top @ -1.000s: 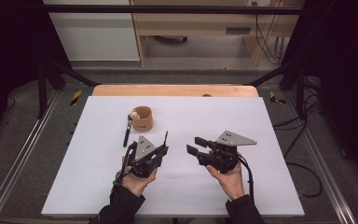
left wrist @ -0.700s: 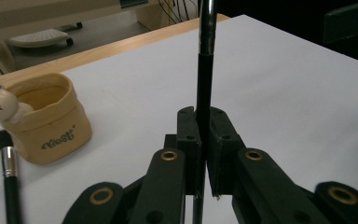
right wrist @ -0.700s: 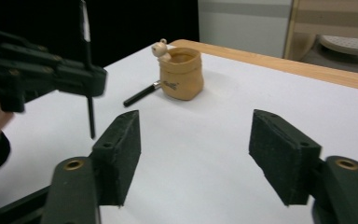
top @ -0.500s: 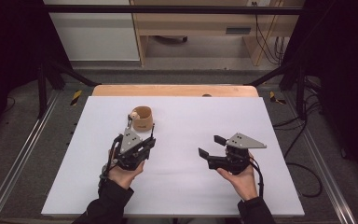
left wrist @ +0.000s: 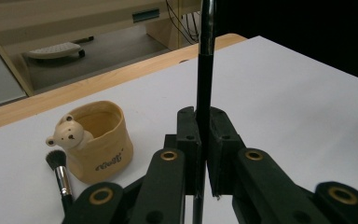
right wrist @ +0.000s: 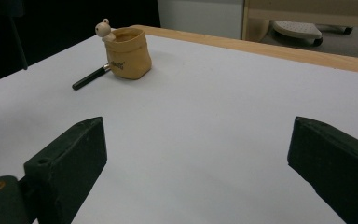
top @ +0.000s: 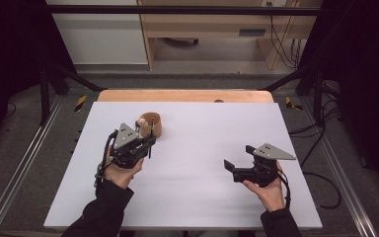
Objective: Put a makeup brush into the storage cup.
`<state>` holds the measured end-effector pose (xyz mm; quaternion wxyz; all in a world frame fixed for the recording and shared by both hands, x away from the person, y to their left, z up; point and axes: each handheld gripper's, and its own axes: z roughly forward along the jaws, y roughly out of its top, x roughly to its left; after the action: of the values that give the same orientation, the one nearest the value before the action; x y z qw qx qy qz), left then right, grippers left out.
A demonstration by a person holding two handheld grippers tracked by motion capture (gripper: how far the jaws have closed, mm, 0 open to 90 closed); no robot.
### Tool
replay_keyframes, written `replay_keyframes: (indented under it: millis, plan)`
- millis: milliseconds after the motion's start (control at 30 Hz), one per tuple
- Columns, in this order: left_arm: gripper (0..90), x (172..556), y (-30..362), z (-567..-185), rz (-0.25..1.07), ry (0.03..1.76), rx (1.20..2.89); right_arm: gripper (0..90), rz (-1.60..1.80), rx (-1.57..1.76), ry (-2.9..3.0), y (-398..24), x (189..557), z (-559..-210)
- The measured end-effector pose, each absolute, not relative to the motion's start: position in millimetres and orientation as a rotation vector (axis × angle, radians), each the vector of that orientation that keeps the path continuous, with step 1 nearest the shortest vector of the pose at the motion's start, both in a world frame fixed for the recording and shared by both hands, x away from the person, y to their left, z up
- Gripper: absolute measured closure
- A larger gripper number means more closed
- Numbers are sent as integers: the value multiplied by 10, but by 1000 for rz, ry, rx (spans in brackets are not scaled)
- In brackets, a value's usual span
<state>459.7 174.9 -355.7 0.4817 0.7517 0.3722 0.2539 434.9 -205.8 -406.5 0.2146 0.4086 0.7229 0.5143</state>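
My left gripper (top: 147, 141) is shut on a thin black stick (left wrist: 205, 70), which stands upright between its jaws (left wrist: 204, 128). Just beyond it sits a tan fabric cup (top: 151, 124) with a small bear figure on its rim (left wrist: 70, 134). A black-handled brush (left wrist: 60, 175) lies on the table beside the cup (left wrist: 100, 144). My right gripper (top: 239, 157) is at the right of the table; its jaws have just been opening and stand wide with nothing between them (right wrist: 196, 154). From there the cup (right wrist: 127, 52) and the brush (right wrist: 91, 78) lie far off.
A white sheet (top: 192, 197) covers the table, with a wooden strip (top: 185, 96) along the far edge. Metal rails run along both sides. Cables hang off the right side (top: 321, 177). A wooden bench stands beyond the table.
The left hand has carried the stick away from the middle toward the cup. The right hand has drawn off to the right and its jaws have spread wide.
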Motion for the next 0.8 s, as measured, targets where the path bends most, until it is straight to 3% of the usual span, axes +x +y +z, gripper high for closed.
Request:
replay_keyframes:
  millis: [800]
  plan:
    - [841, 4917, 1841, -3334, 634, 928, 1774, 35, 1407, 1166, 1963, -2332, 4224, -4098]
